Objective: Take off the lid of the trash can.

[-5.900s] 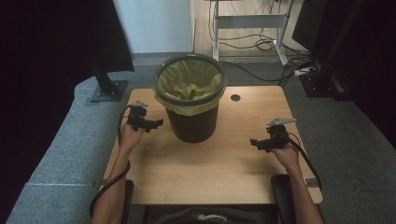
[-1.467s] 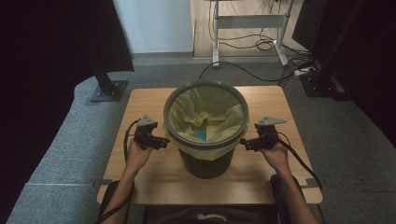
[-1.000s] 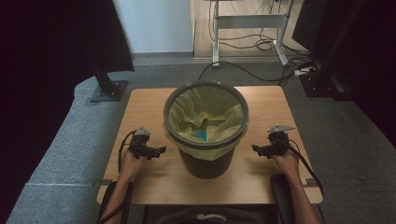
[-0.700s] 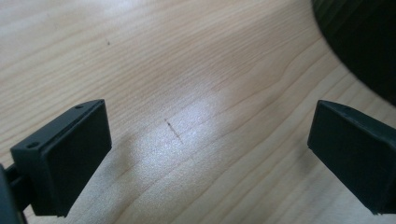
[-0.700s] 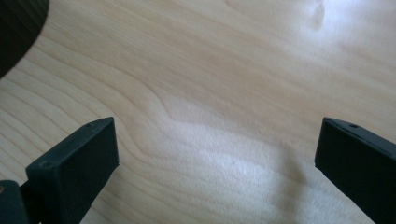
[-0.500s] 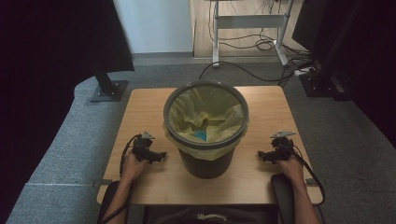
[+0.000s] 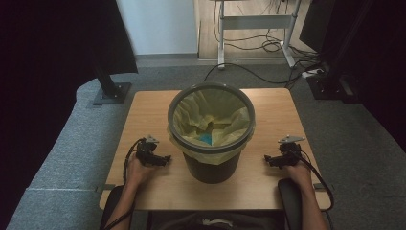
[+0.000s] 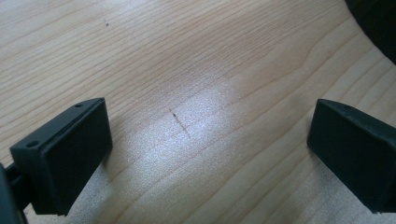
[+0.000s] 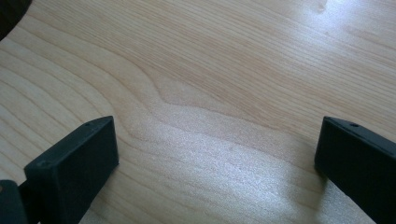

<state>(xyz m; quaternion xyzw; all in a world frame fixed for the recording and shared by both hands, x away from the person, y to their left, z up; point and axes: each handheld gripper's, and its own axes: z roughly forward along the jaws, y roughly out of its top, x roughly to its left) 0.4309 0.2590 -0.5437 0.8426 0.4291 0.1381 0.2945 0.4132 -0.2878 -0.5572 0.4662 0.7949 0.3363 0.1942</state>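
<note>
A dark bin [image 7: 211, 143] lined with a yellow bag [image 7: 210, 115] stands mid-counter [image 7: 268, 108], nearer the front edge. The left gripper [image 7: 165, 157] and right gripper [image 7: 268, 160] rest low on either side, fingers [image 8: 65, 158] spread wide, empty, apart from the bin.

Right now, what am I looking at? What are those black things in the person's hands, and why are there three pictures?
A person sits at a wooden table and holds a hand tool in each hand. Each tool is a gripper with two black jaws that pinch. The left gripper and the right gripper lie on either side of a dark bin lined with a yellow bag; something blue lies inside. One picture comes from a camera above the table. The other two come from small cameras riding on the grippers, looking along their jaws at bare wood. Both grippers are wide open and hold nothing.
</note>
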